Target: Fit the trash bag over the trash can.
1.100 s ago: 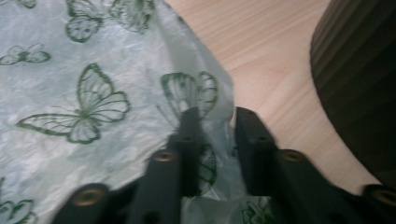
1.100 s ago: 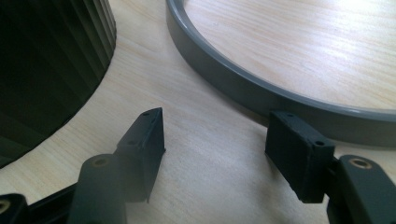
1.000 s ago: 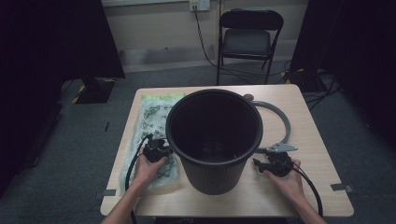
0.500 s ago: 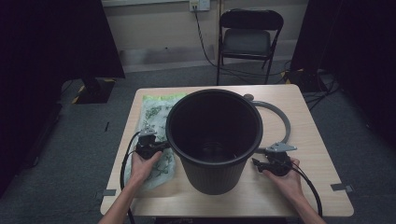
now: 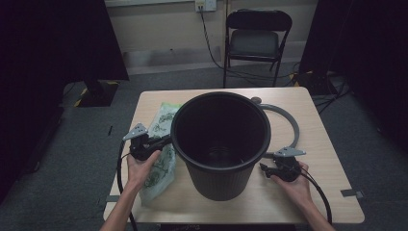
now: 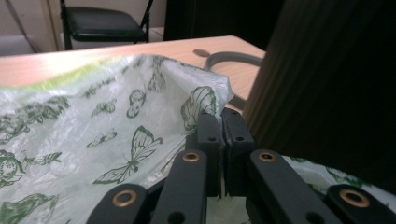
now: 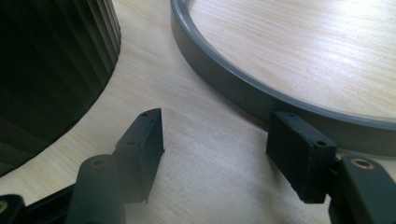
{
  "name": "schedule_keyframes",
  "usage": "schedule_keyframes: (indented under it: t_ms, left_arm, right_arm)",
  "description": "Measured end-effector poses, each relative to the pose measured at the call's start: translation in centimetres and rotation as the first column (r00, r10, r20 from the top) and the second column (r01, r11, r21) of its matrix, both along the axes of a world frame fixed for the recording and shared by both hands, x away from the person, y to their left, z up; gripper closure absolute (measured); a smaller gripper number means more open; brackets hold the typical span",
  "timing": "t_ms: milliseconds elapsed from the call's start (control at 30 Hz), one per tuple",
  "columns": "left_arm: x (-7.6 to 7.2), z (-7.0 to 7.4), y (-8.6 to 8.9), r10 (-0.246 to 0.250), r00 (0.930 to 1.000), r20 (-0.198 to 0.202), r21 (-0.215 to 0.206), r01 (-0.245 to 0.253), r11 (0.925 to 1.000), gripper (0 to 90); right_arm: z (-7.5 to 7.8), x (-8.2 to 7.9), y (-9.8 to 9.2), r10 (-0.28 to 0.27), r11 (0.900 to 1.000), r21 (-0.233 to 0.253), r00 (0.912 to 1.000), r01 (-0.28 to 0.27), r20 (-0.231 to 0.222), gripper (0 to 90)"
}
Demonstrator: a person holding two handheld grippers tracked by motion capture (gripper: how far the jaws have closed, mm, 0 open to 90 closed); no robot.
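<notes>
From the high view I see a pale wooden tabletop (image 5: 332, 159) standing on grey carpet, with dark curtains at either side of the room, a light wall behind, and a black folding chair (image 5: 257, 41) beyond the far edge below a wall socket with a hanging cable. The thing in hand is a thin, translucent plastic bag (image 5: 161, 159) printed with green butterflies and leaves; it lies crumpled on the left part of the tabletop, just beside the bin, and in the left gripper view its upper edge (image 6: 140, 116) rises in a loose fold in front of my tongs. My left tongs (image 5: 161, 141) are pressed together, pinching the edge of the bag close to the bin wall; the left gripper view shows the two black pads (image 6: 208, 135) closed flat with film between and around them. A large black ribbed bin (image 5: 219, 144) stands upright at the centre of the tabletop, open at the top, and walls off the bag from the right half. Behind and to the right of the bin lies a grey ring (image 5: 288, 122), flat on the wood. My right tongs (image 5: 263, 167) are spread and hold nothing, low over bare wood between the bin and the ring (image 7: 233, 88), one pad just beside the ring.
</notes>
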State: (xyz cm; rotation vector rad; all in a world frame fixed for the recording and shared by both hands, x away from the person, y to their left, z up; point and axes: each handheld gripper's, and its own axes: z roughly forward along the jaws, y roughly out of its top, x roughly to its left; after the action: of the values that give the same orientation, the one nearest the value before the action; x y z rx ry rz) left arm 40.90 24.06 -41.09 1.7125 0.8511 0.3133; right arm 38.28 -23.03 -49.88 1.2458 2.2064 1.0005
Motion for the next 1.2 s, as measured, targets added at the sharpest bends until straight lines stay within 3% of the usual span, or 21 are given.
schedule_keyframes:
  t_ms: [133, 233, 300, 400, 500, 600, 667, 700, 767, 900, 967, 1033, 1133, 1200]
  left_arm:
    - [-0.2, 1.1, 0.0, -0.007, 0.9995, 0.03, -0.036, 0.008, 0.9993, 86.7]
    - [-0.3, 1.7, 0.2, -0.015, 0.9988, 0.047, -0.034, 0.016, 0.9993, 86.4]
    - [-0.2, 2.2, 0.5, -0.018, 0.9989, 0.044, -0.081, 0.021, 0.9965, 87.3]
    - [-0.1, 3.0, 0.6, -0.012, 0.9981, 0.061, -0.099, 0.018, 0.9949, 87.9]
    - [-0.4, 4.5, 0.6, -0.011, 0.9948, 0.101, -0.105, 0.022, 0.9943, 88.0]
    - [-0.7, 5.9, 0.6, 0.001, 0.9891, 0.147, -0.111, 0.016, 0.9937, 87.9]
    - [-0.7, 6.5, 0.8, 0.014, 0.9866, 0.162, -0.13, 0.008, 0.9915, 88.0]
    - [-0.8, 6.9, 0.8, 0.023, 0.9851, 0.171, -0.134, 0.0, 0.991, 88.1]
    - [-1.0, 7.4, 0.7, 0.012, 0.9825, 0.186, -0.129, 0.013, 0.9916, 88.2]
    - [-1.5, 8.7, 0.1, -0.013, 0.9747, 0.223, -0.139, 0.045, 0.9893, 88.2]
    - [-1.8, 9.3, -0.3, -0.019, 0.9689, 0.247, -0.133, 0.054, 0.9896, 88.1]
    - [-2.0, 9.7, -0.3, -0.03, 0.9688, 0.246, -0.164, 0.072, 0.9839, 88.1]
    - [-2.0, 10.4, -0.3, -0.029, 0.967, 0.253, -0.155, 0.07, 0.9855, 88.1]
    - [-2.1, 10.9, -0.5, -0.031, 0.964, 0.264, -0.156, 0.075, 0.9849, 88.1]
  right_arm:
    - [0.2, 0.0, 0.0, 0.009, 1.0, -0.009, 0.9998, -0.009, -0.019, 33.3]
    - [0.6, 0.2, -0.1, -0.006, 0.999, -0.032, 0.9989, 0.005, -0.046, 29.9]
    - [1.1, 0.2, 0.0, -0.011, 0.999, -0.039, 0.9994, 0.01, -0.033, 30.3]
    - [1.6, 0.3, 0.2, -0.005, 1.0, -0.023, 0.9997, 0.005, -0.023, 30.3]
    - [1.8, 0.3, 0.5, 0.01, 1.0, -0.014, 0.9997, -0.01, -0.022, 29.7]
    - [1.9, 0.2, 0.7, 0.016, 1.0, -0.022, 0.9998, -0.016, -0.013, 29.7]
    - [2.3, 0.3, 0.9, 0.008, 0.998, -0.065, 0.9999, -0.008, 0.008, 29.5]
    - [2.4, 0.3, 0.9, 0.009, 0.998, -0.06, 0.9999, -0.009, 0.013, 29.5]
    - [3.4, 0.6, 0.6, 0.022, 1.0, 0.003, 0.9998, -0.022, 0.0, 30.8]
    - [5.9, 1.0, 0.1, 0.017, 1.0, 0.012, 0.9976, -0.018, 0.067, 34.2]
    - [7.6, 1.3, -0.4, 0.018, 0.999, 0.045, 0.9945, -0.022, 0.103, 37.1]
    - [9.1, 1.6, -1.0, 0.007, 0.997, 0.077, 0.9916, -0.017, 0.129, 39.3]
    - [10.7, 2.0, -1.6, -0.004, 0.994, 0.106, 0.9885, -0.012, 0.151, 41.7]
    - [11.9, 2.1, -1.9, -0.011, 0.995, 0.1, 0.9837, -0.007, 0.179, 43.1]
